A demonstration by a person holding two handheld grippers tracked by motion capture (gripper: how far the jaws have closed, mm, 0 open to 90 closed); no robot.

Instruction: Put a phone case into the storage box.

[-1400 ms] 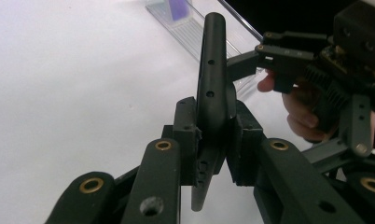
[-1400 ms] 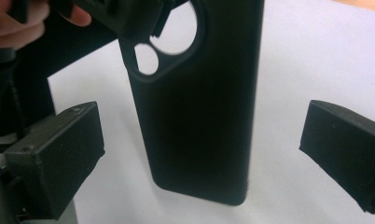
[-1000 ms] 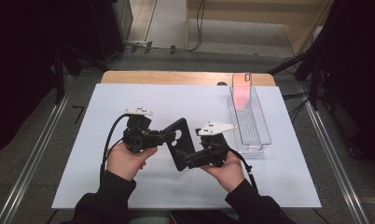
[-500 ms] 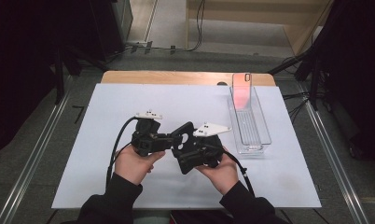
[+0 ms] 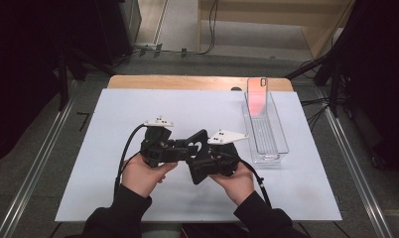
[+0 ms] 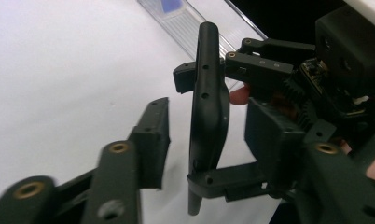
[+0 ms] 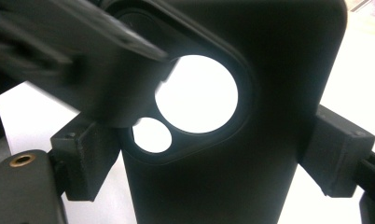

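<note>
Left jaws: my left gripper just opened, clear of the phone case.
Right jaws: my right gripper clamps the case edges.
Hands: both near centre, grippers meeting.
Right gripper view: camera cutouts.

A black phone case at centre frame, black grippers topped with white plates, a clear tray at right, white table cover.

The high view looks forward and down over the desk from the person's side. Each gripper view looks along its own fingers, very close; all three share the black phone case.
</note>
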